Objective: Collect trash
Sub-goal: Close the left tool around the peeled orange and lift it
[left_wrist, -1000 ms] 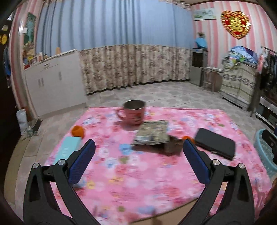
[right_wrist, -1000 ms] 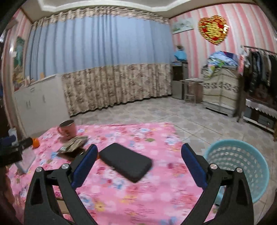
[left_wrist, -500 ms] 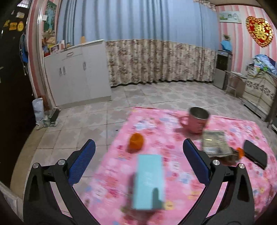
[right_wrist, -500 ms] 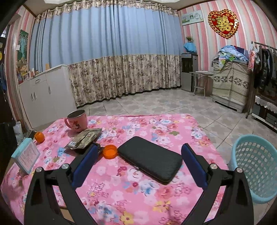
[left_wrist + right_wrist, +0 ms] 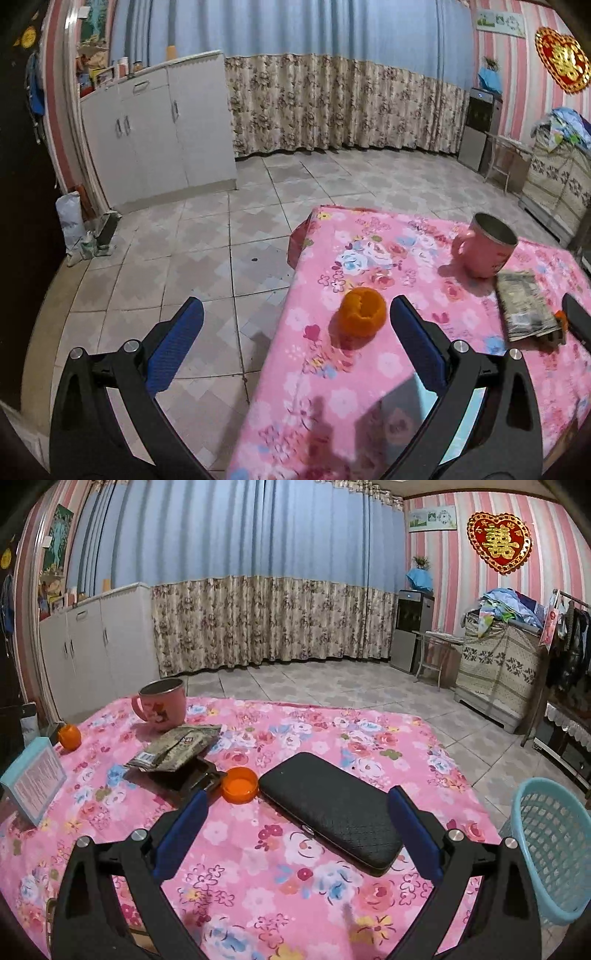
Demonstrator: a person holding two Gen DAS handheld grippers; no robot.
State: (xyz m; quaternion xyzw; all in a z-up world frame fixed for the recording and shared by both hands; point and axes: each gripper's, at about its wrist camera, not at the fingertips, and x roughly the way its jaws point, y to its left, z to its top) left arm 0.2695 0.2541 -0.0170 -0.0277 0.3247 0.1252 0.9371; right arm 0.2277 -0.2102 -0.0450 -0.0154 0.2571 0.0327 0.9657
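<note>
Trash is lying scattered on the bench: an orange peel near the left edge, an orange cap touching a black case, and a crumpled wrapper propped on something dark, perhaps a tray. The left gripper is hovering with jaws spread wide and holding nothing, the peel lying just inside its right finger, likely the first pick. The right gripper is waiting equally wide over the case, gripping nothing. A pink floral cloth is covering the bench, a mug and a blue box are standing on it, a blue basket is sitting on the tiled floor at the right, probably for the trash, and curtains are hanging behind.
</note>
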